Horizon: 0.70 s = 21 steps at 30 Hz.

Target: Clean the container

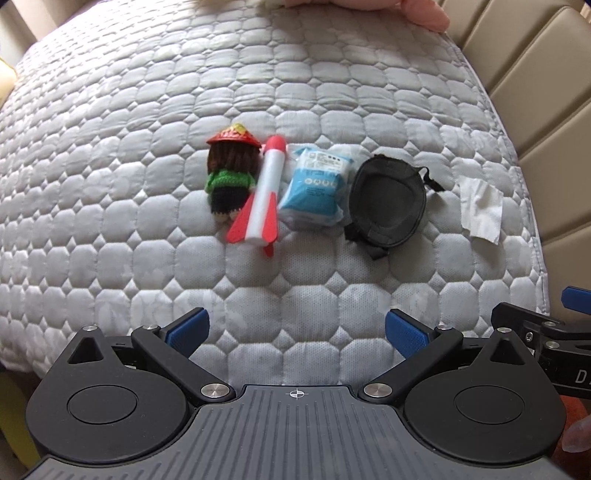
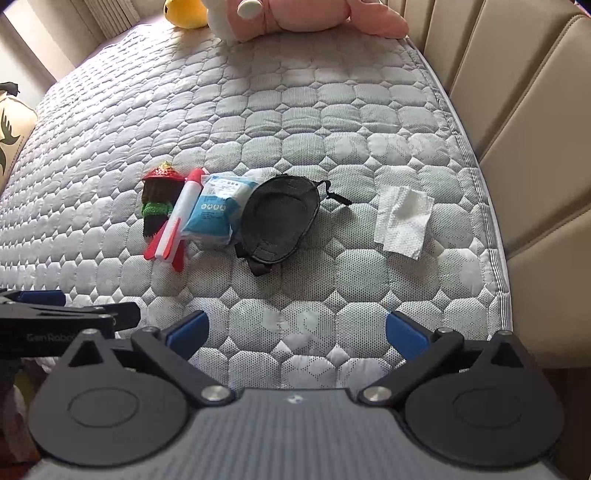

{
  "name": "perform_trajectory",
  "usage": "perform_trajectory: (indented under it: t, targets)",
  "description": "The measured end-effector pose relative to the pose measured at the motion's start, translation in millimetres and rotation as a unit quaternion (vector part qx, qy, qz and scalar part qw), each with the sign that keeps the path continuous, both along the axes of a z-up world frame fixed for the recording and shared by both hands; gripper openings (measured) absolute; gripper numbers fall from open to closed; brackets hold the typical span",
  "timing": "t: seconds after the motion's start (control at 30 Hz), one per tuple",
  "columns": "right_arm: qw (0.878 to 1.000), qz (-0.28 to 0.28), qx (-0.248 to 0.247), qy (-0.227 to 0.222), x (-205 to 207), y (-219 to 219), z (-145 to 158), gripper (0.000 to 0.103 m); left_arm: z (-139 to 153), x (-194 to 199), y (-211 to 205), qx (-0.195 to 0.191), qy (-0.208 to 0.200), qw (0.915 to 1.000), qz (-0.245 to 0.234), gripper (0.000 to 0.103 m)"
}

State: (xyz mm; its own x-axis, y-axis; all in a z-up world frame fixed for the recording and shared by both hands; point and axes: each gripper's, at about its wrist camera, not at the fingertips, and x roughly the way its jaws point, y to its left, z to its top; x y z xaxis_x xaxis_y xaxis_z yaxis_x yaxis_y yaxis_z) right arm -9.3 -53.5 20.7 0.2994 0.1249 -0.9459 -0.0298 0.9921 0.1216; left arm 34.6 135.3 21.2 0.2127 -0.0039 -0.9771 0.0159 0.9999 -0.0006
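Yellow plush [image 2: 184, 14] shows only in the right view; each hand-held gripper, left [image 1: 297, 334] and right [image 2: 297, 334], gapes wide.

From where I steer, bare quilted mattress [image 2: 295, 325] lies open between both spread grippers and the row of things, so I can come in freely from the near side; the knitted doll [image 1: 231, 177], toy rocket [image 1: 264, 192], blue tissue pack [image 1: 314, 188] and black pouch [image 1: 388, 203] sit packed side by side, touching or nearly so, leaving no gap between them; the white tissue [image 2: 402, 221] lies apart to the right, with the padded headboard [image 2: 535, 129] close along that edge; plush toys [image 2: 295, 14] block the far end.
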Motion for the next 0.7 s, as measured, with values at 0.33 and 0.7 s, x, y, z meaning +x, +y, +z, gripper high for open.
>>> perform_trajectory:
  t: [0.33, 0.7]
  targets:
    - [1.0, -0.005, -0.005, 0.002, 6, -2, -1, 0.103, 3, 8, -1, -0.004, -0.013, 0.9999, -0.007, 0.103]
    - [1.0, -0.001, -0.006, 0.001, 18, -1, -1, 0.103, 2, 21, 4, -0.008, -0.016, 0.9998, 0.006, 0.103]
